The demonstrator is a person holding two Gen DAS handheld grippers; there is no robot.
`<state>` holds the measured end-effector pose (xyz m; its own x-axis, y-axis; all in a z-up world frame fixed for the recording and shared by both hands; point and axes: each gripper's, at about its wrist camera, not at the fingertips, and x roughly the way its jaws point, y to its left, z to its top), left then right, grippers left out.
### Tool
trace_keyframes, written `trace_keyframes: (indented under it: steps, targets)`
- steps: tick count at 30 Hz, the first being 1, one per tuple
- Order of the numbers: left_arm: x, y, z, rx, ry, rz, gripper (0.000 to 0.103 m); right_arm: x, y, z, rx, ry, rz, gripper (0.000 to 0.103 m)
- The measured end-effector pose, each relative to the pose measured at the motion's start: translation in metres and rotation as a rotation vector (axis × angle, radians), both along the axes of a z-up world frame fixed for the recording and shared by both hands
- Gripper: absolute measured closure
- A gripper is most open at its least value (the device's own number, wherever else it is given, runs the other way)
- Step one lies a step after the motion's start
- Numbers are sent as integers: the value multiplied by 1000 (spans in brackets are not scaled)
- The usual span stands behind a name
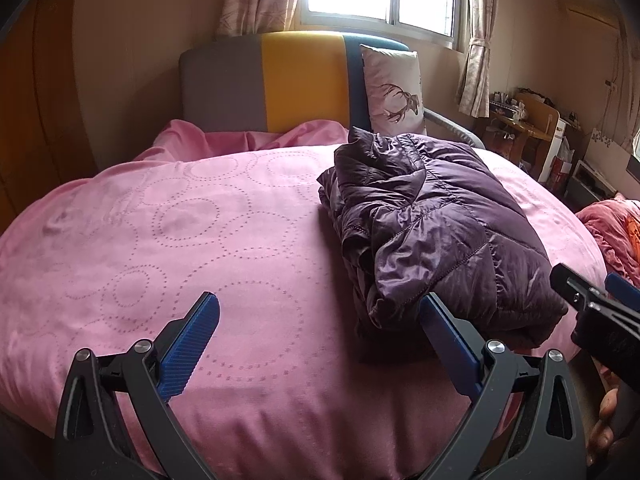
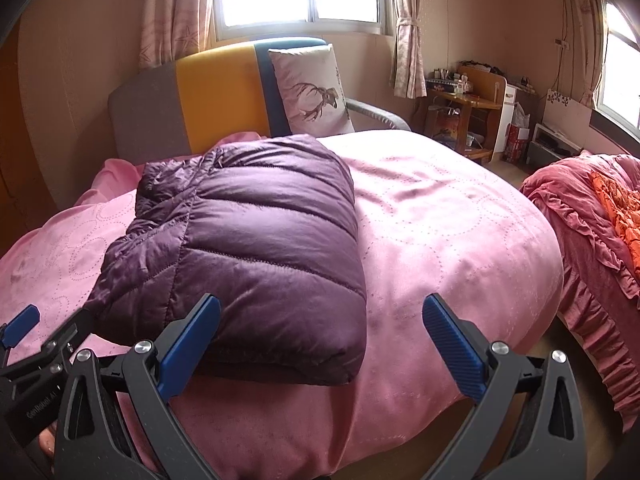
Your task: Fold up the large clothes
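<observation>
One purple puffer jacket (image 2: pixel 244 248) — folded, puffy, on pink bedspread (image 2: pixel 440 220) — both tools (image 1: pixel 318 340) (image 2: pixel 320 340) wide apart, empty.

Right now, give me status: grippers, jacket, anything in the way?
Left gripper open, empty. Right gripper open, empty. Purple puffer jacket folded in a bundle on the pink bedspread, untouched. Nothing between grippers and jacket.

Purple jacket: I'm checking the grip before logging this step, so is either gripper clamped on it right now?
No: the left gripper and right gripper both stand open, holding nothing, beside the folded purple jacket.
</observation>
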<state>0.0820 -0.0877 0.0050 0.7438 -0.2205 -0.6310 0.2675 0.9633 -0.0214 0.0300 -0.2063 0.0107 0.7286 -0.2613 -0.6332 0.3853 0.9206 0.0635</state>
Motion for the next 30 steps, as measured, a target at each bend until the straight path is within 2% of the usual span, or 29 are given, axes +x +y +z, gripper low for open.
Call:
trace_keyframes:
  steps: [5, 11, 17, 22, 26, 30]
  targets:
    - [5, -3, -2, 12, -12, 12, 4, 9, -1, -8, 16, 32, 1, 2]
    - [7, -7, -7, 2, 4, 10, 4, 11, 3, -6, 8, 26, 13, 2]
    - [10, -6, -3, 5, -3, 23, 4, 7, 4, -4, -16, 40, -25, 2]
    - [13, -10, 0, 18, 18, 32, 4, 4, 6, 1, -1, 97, -38, 2]
    - [6, -12, 1, 29, 15, 20, 4, 4, 10, 1, -3, 109, -43, 2]
    - [3, -11, -2, 12, 45, 13, 4, 4, 15, 1, -20, 114, -50, 2]
